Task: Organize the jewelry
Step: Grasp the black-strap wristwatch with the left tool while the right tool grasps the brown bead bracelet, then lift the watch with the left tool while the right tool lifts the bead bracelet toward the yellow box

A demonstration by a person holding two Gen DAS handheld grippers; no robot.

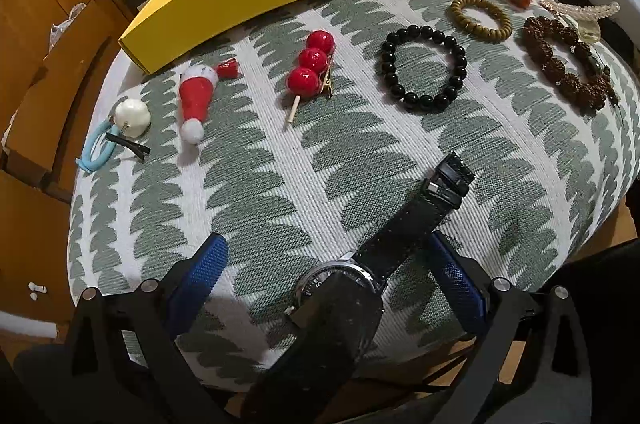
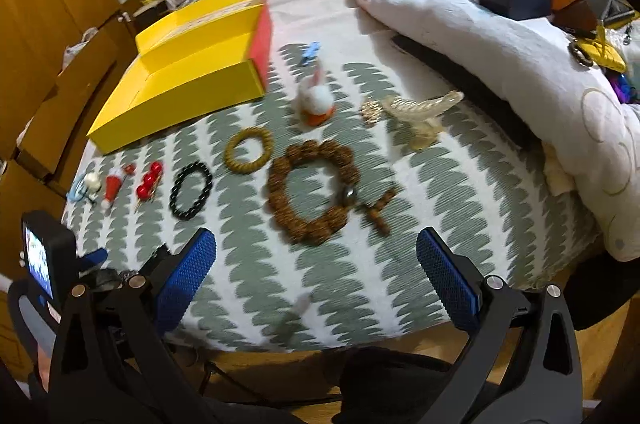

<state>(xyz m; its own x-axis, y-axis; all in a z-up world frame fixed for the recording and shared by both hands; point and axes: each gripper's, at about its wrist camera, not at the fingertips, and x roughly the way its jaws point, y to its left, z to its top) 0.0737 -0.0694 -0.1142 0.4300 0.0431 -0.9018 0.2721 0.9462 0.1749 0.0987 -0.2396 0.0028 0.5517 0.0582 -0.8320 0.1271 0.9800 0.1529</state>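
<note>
While no writing reads, watch (image 1: pixel 384 264) lies between spread left fingers (image 1: pixel 200 276).

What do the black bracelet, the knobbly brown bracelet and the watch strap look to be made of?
Black bead bracelet: glossy stone or glass, judging by the bright glints.
Knobbly brown bracelet: matte, rough beads, probably seeds or carved wood.
Watch strap: black, grained, probably leather; the watch case rim looks like polished metal.

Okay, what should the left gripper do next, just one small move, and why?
Probably close the left gripper on the black-strapped wristwatch. Its open blue fingers already straddle the watch, which lies loose on the green-and-white patterned cloth, nearer than anything else.
</note>
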